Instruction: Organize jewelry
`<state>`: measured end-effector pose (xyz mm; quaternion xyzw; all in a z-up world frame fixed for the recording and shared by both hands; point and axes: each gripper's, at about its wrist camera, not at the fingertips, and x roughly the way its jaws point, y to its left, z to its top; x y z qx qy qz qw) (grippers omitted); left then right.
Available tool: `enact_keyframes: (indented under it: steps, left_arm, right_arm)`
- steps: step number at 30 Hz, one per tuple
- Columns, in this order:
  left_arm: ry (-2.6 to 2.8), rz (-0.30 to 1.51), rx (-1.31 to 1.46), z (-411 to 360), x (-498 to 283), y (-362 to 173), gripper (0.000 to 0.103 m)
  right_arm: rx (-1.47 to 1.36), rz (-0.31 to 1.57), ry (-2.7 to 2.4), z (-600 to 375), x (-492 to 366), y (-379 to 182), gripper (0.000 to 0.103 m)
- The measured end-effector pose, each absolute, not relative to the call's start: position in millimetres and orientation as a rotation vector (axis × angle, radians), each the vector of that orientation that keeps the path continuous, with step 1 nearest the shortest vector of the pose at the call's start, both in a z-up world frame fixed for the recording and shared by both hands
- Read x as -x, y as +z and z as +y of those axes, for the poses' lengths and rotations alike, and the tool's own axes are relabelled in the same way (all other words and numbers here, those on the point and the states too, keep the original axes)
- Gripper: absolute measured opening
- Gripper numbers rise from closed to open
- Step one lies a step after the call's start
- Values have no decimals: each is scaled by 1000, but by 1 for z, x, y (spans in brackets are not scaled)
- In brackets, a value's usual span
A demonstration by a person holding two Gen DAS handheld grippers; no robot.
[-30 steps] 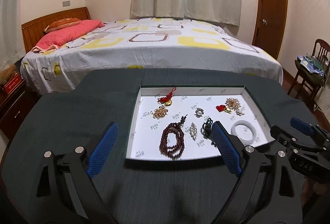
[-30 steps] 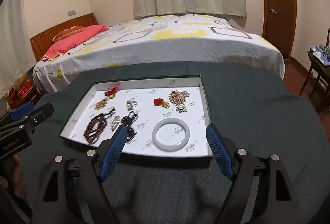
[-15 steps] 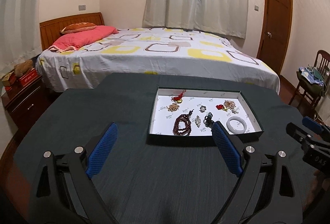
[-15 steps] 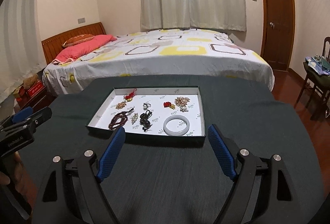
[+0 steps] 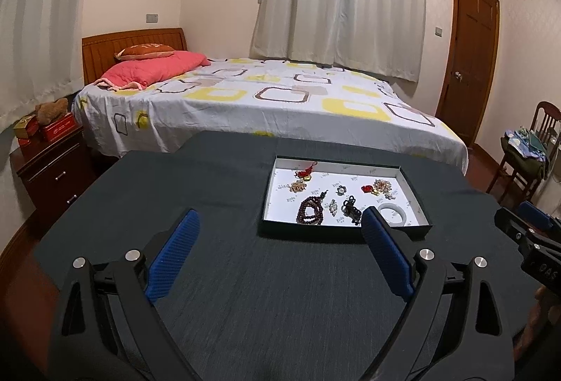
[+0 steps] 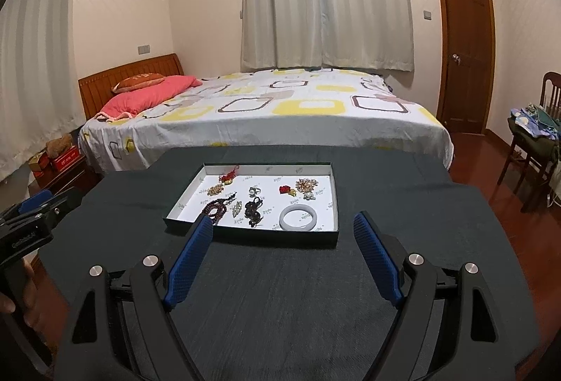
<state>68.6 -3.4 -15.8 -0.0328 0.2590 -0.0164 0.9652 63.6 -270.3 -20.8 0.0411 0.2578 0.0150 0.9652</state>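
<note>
both grippers have pulled back from the tray since a second ago, so the shallow black-walled tray with a white floor (image 6: 333,202) now looks smaller and sits in the middle of each frame, ahead of the fingertips rather than between them.

the left gripper (image 5: 280,242), at the bottom of the left wrist view, is spread wide; its two blue ribbed pads (image 5: 171,256) grip nothing and hang over the dark grey cloth-covered table (image 5: 280,293). the right gripper (image 6: 282,249), at the bottom of the right wrist view, is equally wide and empty, pads (image 6: 375,262) over the same cloth. each gripper shows at the other view's edge.

one tray lies flat on the table, and all the jewelry lies loose inside it. counted in the right wrist view, nine pieces:
- one pale white jade bangle (image 6: 298,217), near the front wall, right of centre
- one dark red bead string (image 6: 214,210), front left, partly behind the left pad
- one black and dark red beaded piece (image 6: 255,209), centre front
- one small silvery brooch (image 6: 236,208), between those two
- one silver ring (image 6: 254,191), centre
- one red knotted charm with gold (image 6: 229,175), back left
- one gold chain cluster (image 6: 215,190), left
- one small red and gold charm (image 6: 286,190), right of centre
- one gold and pearl cluster (image 6: 306,187), back right

beyond the table, across the upper half, stands one bed with a yellow-patterned white sheet (image 6: 280,111).
</note>
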Motion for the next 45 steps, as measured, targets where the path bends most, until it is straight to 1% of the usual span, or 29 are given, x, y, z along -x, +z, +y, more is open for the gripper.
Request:
enact_keyframes:
  steps: [15, 45]
  left_arm:
    - [-37, 499, 67, -4, -58, -9, 92]
    - [-37, 499, 69, -5, -56, -9, 92]
  right_arm:
    - [-67, 488, 19, -267, -54, -16, 80]
    - [-67, 491, 19, -266, -54, -16, 80]
